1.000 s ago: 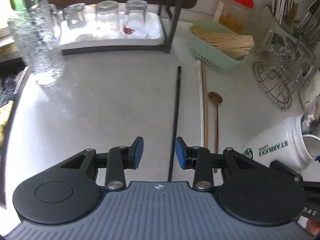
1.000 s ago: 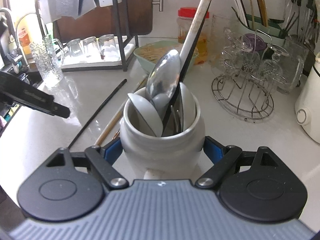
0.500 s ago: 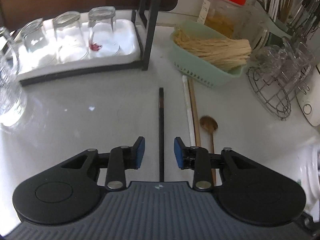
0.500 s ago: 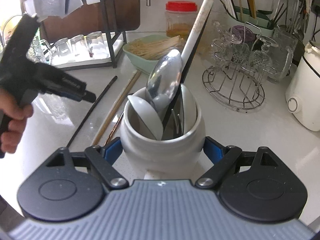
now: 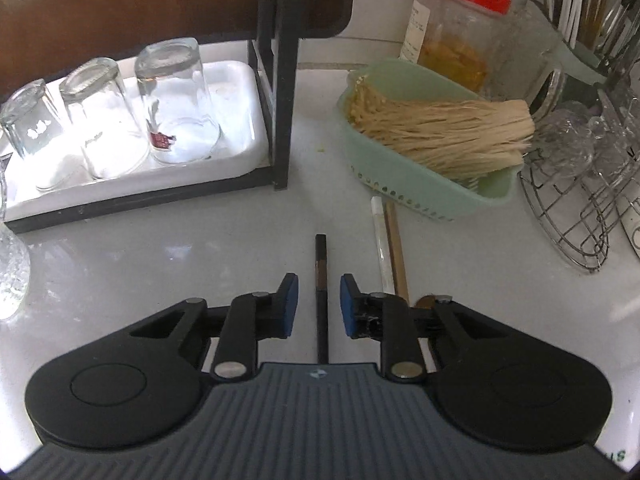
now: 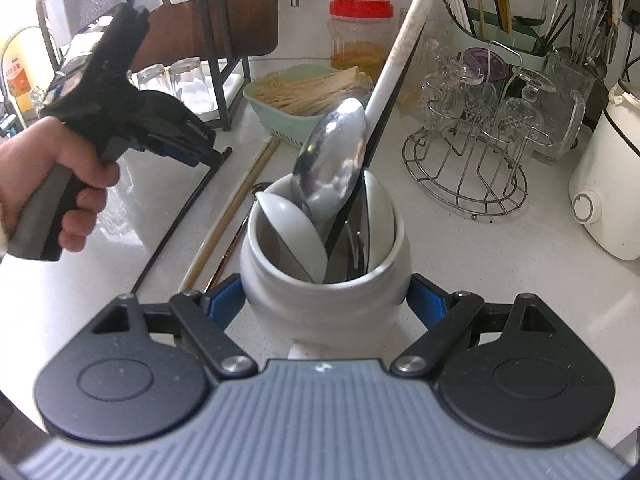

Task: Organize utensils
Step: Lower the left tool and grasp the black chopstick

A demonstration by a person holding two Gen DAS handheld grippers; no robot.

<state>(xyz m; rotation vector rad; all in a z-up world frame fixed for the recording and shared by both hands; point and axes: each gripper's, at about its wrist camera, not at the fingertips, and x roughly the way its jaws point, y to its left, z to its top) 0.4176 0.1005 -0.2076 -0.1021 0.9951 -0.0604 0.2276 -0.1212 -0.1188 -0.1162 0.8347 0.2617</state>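
Your right gripper [image 6: 326, 300] is clenched on the white crock [image 6: 324, 280], pads against its two flanks, which steadies it as the place the utensils go. Already standing in it: a steel spoon [image 6: 332, 168], pale ceramic spoons, and a long white-handled utensil [image 6: 404, 36] leaning out toward 1 o'clock. Your left gripper [image 5: 319, 304] straddles the black chopstick [image 5: 321, 280], which lies flat on the bench [image 5: 160, 264] pointing to 12 o'clock. Its jaws are closing, the stick runs between them, and a gap shows on each side, so nothing is grasped yet. You line up along the stick so the pads meet its sides squarely. At 1 o'clock of those jaws lie a white chopstick [image 5: 378, 236] and a wooden chopstick [image 5: 396, 244] side by side, with a small brown spoon [image 5: 425, 302] half hidden behind the right finger; likely next in the queue. From the right wrist view, your left hand [image 6: 52, 184] sits at 10 o'clock of the crock, near enough for a short carry. The green basket [image 5: 420, 184] of thin sticks and the wire glass rack [image 5: 576, 216] stand clear at 1 and 3 o'clock. Risk: a thin stick flat on the bench may slip or roll as the pads close.
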